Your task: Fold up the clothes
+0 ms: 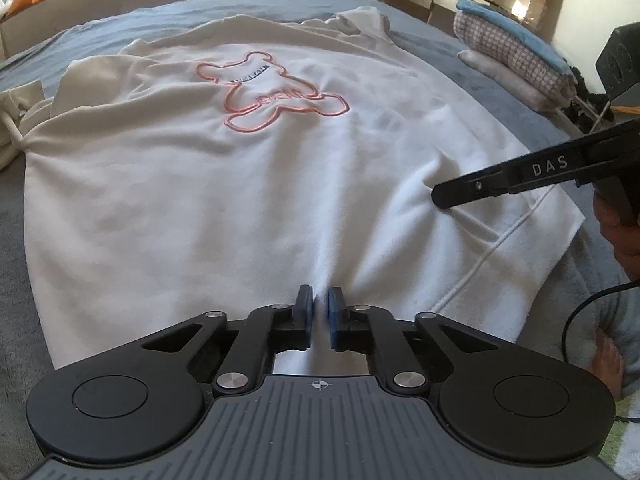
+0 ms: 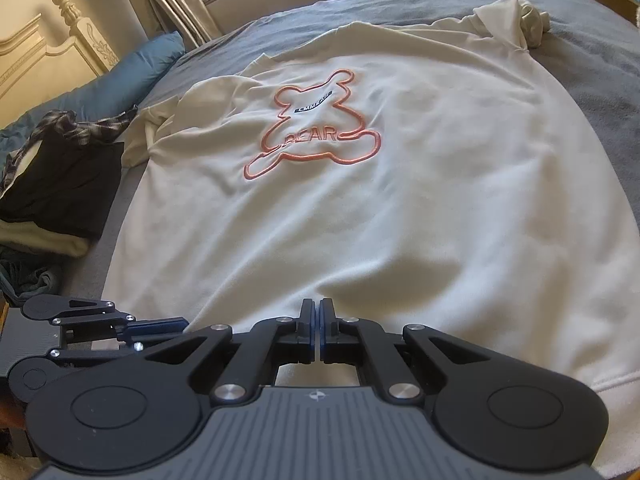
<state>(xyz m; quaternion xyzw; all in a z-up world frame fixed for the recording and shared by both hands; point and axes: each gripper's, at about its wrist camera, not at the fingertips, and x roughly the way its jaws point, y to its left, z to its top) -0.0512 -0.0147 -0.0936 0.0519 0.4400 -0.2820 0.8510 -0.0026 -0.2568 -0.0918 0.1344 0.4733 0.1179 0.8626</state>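
Observation:
A cream sweatshirt (image 1: pixel 240 200) with a pink bear outline (image 1: pixel 280 92) lies spread flat on the grey bed cover (image 1: pixel 60 52), its hem toward me. My left gripper (image 1: pixel 319 304) is shut, pinching a small ridge of the fabric near the hem, and creases run to its tips. The right gripper (image 1: pixel 438 196) comes in from the right, its tip pressed into puckered cloth above the hem band. In the right wrist view the sweatshirt (image 2: pixel 400 220) fills the frame, and the right gripper (image 2: pixel 319 308) is shut on its lower part. The left gripper (image 2: pixel 176 326) lies low at the left.
Folded clothes (image 1: pixel 512 52) are stacked at the bed's far right. A pile of dark and plaid garments (image 2: pixel 60 184) sits on the left, by a blue pillow (image 2: pixel 132 76) and a carved headboard (image 2: pixel 40 52). Part of a person (image 1: pixel 612 360) and a black cable (image 1: pixel 576 320) are at the right edge.

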